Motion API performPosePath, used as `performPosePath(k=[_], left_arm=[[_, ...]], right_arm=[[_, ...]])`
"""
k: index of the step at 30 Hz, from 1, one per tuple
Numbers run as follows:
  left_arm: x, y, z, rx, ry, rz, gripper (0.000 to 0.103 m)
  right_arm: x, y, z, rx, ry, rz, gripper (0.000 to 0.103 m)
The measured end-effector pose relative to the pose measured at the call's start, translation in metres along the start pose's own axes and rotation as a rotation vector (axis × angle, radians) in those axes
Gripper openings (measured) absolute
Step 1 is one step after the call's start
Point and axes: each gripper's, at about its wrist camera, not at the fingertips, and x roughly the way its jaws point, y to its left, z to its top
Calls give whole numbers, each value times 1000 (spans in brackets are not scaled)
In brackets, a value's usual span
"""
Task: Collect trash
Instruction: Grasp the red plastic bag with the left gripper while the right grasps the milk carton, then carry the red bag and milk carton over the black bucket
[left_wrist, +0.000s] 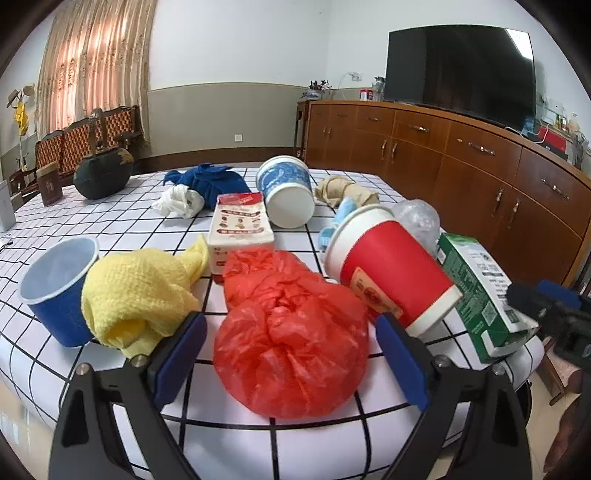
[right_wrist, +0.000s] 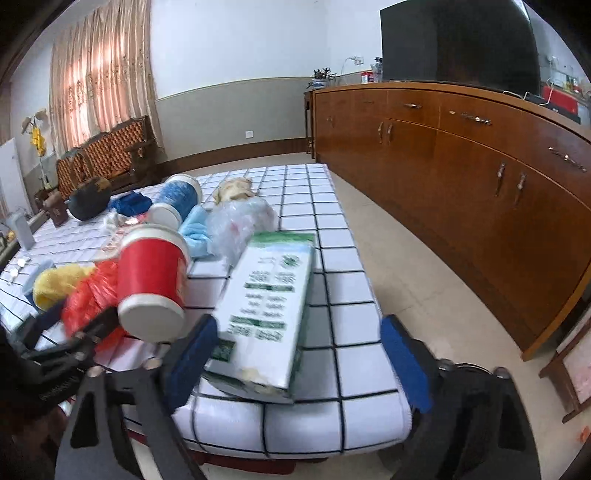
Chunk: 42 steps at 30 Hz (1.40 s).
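On the checked tablecloth (left_wrist: 110, 229), left to right: blue cup (left_wrist: 55, 288), yellow cloth (left_wrist: 140, 291), red plastic bag (left_wrist: 291, 339), red paper cup (left_wrist: 391, 273), green carton (left_wrist: 476, 291). The left gripper (left_wrist: 291, 325) stands open, its blue pads flanking the bag without pressing. The right gripper (right_wrist: 299, 336) stands open around the carton's near end.

Red plastic bag (left_wrist: 291, 339), crumpled, at near edge of checked table (left_wrist: 110, 229); landmark. Right of it: red paper cup (left_wrist: 391, 273) on its side, then green-white carton (left_wrist: 476, 295) lying flat at the corner. Left: yellow cloth (left_wrist: 140, 291), upright blue cup (left_wrist: 57, 288). Behind: flat snack box (left_wrist: 240, 225), tipped blue-white cup (left_wrist: 286, 195)
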Motion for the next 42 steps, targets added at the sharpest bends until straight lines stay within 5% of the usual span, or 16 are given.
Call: performPosePath(k=[9, 12, 14, 30, 42], left_arm=[[13, 8, 2, -35, 33, -23, 78], [13, 8, 2, -37, 44, -59, 55], [10, 8, 3, -37, 33, -78, 43], [-60, -8, 8, 16, -96, -151, 39], [-92, -97, 3, 159, -105, -379, 39]], right_arm=[[30, 16, -7, 0, 67, 4, 82], [38, 15, -10, 15, 83, 2, 57], [37, 14, -11, 20, 76, 5, 56], [-40, -10, -11, 35, -45, -59, 56], [-117, -93, -39, 99, -89, -208, 56]])
